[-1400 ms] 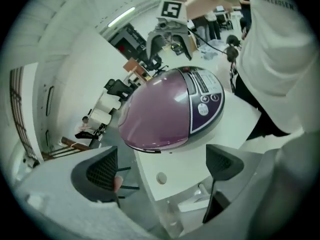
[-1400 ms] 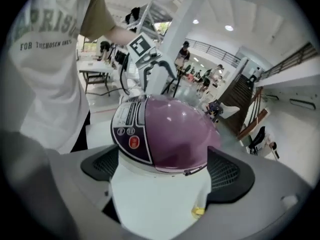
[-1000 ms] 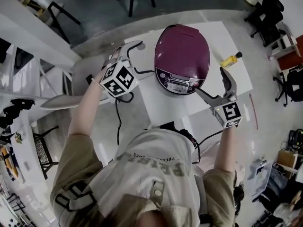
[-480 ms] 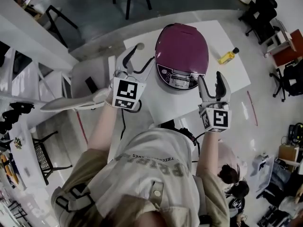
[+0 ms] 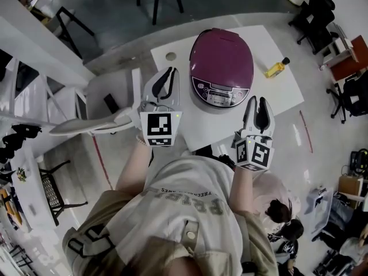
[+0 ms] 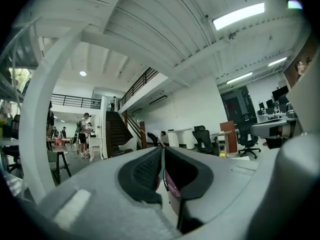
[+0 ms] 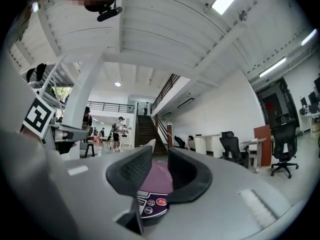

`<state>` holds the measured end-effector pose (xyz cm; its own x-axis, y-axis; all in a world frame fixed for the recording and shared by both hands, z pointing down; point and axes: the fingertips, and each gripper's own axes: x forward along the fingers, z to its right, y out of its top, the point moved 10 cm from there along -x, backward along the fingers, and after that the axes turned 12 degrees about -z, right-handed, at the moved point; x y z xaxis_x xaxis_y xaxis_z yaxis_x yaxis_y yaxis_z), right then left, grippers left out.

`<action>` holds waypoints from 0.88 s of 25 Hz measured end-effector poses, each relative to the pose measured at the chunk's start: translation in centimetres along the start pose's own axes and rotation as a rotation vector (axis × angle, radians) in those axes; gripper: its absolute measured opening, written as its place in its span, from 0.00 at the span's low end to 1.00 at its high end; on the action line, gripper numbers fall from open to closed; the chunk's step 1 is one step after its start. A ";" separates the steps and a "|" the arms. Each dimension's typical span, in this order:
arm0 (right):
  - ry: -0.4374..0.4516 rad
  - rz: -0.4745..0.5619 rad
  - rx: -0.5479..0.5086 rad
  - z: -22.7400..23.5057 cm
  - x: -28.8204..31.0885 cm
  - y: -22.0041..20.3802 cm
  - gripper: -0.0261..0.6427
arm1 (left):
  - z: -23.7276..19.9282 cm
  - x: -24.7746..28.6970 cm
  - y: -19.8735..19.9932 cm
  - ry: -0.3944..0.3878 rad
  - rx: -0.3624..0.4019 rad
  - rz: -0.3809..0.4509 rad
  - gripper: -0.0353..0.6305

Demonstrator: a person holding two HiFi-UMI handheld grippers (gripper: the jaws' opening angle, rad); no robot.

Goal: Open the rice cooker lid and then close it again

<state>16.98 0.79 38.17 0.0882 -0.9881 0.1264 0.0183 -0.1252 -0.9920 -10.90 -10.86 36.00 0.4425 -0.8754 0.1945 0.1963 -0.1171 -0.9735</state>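
The purple rice cooker (image 5: 221, 59) stands on the white table (image 5: 280, 94) with its lid down and its control panel (image 5: 221, 94) facing me. My left gripper (image 5: 171, 72) hangs level just left of the cooker, not touching it. Its jaws are shut, pads together, with nothing between them (image 6: 162, 151); a sliver of the cooker (image 6: 170, 183) shows behind. My right gripper (image 5: 258, 101) hovers at the cooker's front right, also apart from it. Its jaws are closing, a narrow gap is left, and nothing is between them (image 7: 160, 156). The cooker's panel (image 7: 152, 204) shows through that gap.
A small yellow bottle (image 5: 276, 69) lies on the table to the right of the cooker. A white chair (image 5: 109, 99) stands off the table's left edge. Black office chairs (image 5: 319, 16) stand at the upper right, and people stand far off near a staircase (image 7: 146, 129).
Both grippers have drawn in toward the table's front and turned to point at the cooker. Their jaws went from wide open to nearly together.
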 end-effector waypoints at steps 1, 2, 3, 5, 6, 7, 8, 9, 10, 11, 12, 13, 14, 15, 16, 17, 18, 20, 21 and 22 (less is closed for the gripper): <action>-0.008 -0.002 -0.010 -0.2 -0.2 0.0 0.18 | 0.1 -0.2 0.0 0.002 -0.008 0.003 0.09; -0.014 -0.003 -0.021 -0.4 -0.3 0.0 0.14 | 0.2 -0.3 -0.1 0.003 -0.011 0.003 0.08; -0.018 -0.004 -0.031 -0.6 -0.5 0.0 0.13 | 0.3 -0.5 -0.1 0.003 -0.013 0.002 0.07; -0.024 -0.004 -0.045 -0.9 -0.7 0.1 0.11 | 0.7 -0.6 -0.2 0.002 -0.012 -0.003 0.07; -0.029 -0.002 -0.053 -1.0 -0.9 0.1 0.08 | 0.9 -0.7 -0.3 -0.001 -0.012 -0.005 0.07; -0.033 0.000 -0.063 -1.1 -1.0 0.2 0.04 | 1.1 -0.8 -0.3 -0.005 -0.012 -0.007 0.07; -0.035 0.002 -0.073 -1.2 -1.2 0.3 0.04 | 1.3 -0.9 -0.3 -0.011 -0.012 -0.007 0.07; -0.034 0.004 -0.082 -1.3 -1.3 0.4 0.04 | 1.6 -1.0 -0.4 -0.017 -0.012 -0.008 0.07; -0.031 0.006 -0.089 -1.4 -1.4 0.5 0.04 | 1.8 -1.1 -0.5 -0.023 -0.011 -0.007 0.07; -0.028 0.009 -0.093 -1.5 -1.4 0.5 0.04 | 2.0 -1.1 -0.6 -0.028 -0.010 -0.006 0.07; -0.025 0.014 -0.095 -1.6 -1.5 0.6 0.04 | 2.1 -1.2 -0.6 -0.032 -0.007 -0.006 0.07; -0.024 0.019 -0.096 -1.6 -1.6 0.7 0.04 | 2.3 -1.2 -0.7 -0.033 -0.004 -0.006 0.07; -0.024 0.024 -0.096 -1.7 -1.7 0.8 0.04 | 2.4 -1.2 -0.8 -0.033 0.000 -0.006 0.07; -0.024 0.030 -0.096 -1.7 -1.7 0.9 0.04 | 2.4 -1.2 -0.8 -0.032 0.002 -0.006 0.07; -0.025 0.036 -0.095 -1.7 -1.8 0.9 0.04 | 2.4 -1.2 -0.8 -0.031 0.004 -0.006 0.07; -0.025 0.040 -0.091 -1.6 -1.8 0.9 0.04 | 2.4 -1.2 -0.8 -0.030 0.003 -0.006 0.07; -0.026 0.043 -0.086 -1.6 -1.9 0.9 0.04 | 2.4 -1.3 -0.8 -0.028 0.002 -0.006 0.07; -0.033 0.043 -0.080 -1.5 -1.9 0.7 0.04 | 2.5 -1.3 -0.8 -0.025 0.002 -0.005 0.07; -0.038 0.039 -0.083 -1.4 -1.9 0.7 0.04 | 2.5 -1.4 -0.7 -0.024 0.005 -0.005 0.07; -0.041 0.036 -0.088 -1.5 -2.0 0.7 0.04 | 2.6 -1.5 -0.7 -0.023 0.009 -0.003 0.07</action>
<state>15.36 2.51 37.21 0.1282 -0.9878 0.0886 -0.0734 -0.0986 -0.9924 -9.41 -8.28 36.69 0.4619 -0.8641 0.2000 0.2054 -0.1152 -0.9719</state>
